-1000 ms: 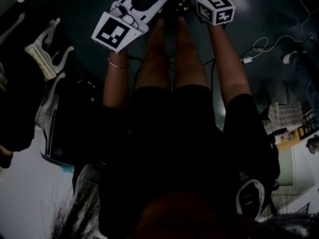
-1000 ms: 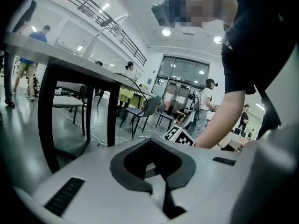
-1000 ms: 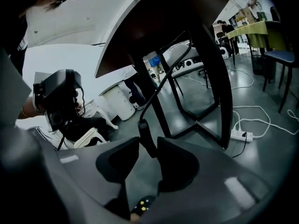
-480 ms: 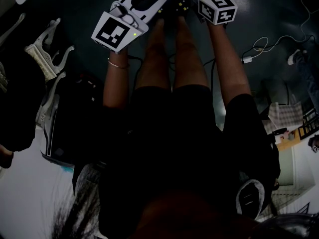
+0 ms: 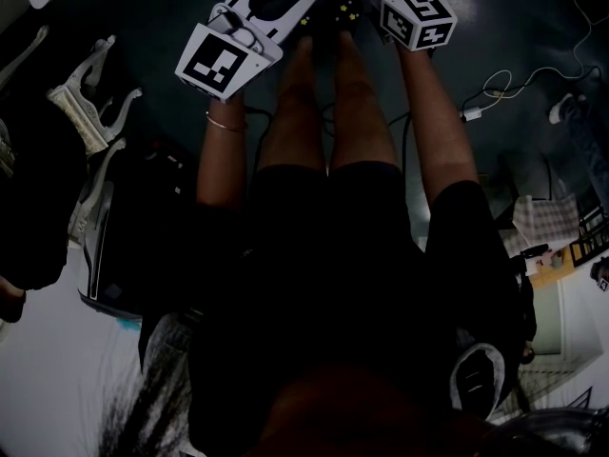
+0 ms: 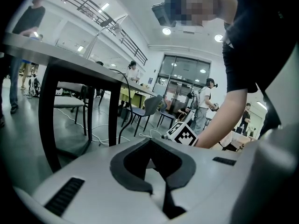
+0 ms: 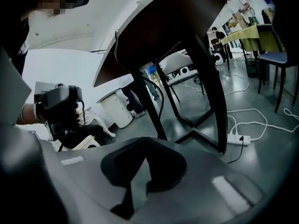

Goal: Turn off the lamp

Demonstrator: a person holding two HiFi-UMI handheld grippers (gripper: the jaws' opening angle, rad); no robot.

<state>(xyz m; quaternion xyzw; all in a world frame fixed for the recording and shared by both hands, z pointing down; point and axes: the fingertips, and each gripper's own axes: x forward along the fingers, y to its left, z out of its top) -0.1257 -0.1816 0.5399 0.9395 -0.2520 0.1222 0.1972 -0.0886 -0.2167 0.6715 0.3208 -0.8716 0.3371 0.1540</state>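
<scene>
In a bright, open workroom, beside a dark table (image 6: 70, 62), a person is holding 2 hand-held grippers out over bare legs (image 5: 328, 103), both tools tilting slightly downward. At the far left, seen from the left gripper view, the lamp (image 6: 113, 26) is standing on top of that table, its thin arm slanting up toward the ceiling lights. It is well apart from both tools, and whether it is lit is not showing. A cord (image 6: 125, 92) is hanging from the table's edge toward the floor. The left gripper (image 6: 150, 141) is hovering with its jaws pressed together and nothing between them, its marker cube (image 5: 224, 60) facing upward. To the right, the right gripper (image 7: 145, 139) is pointing toward a dark table leg (image 7: 208, 87). Its jaws have just been closing and are meeting tip to tip, with nothing caught between them. Furthest right, a white power strip (image 7: 239, 139) and loose cables (image 7: 261, 115) are lying on the grey floor.
</scene>
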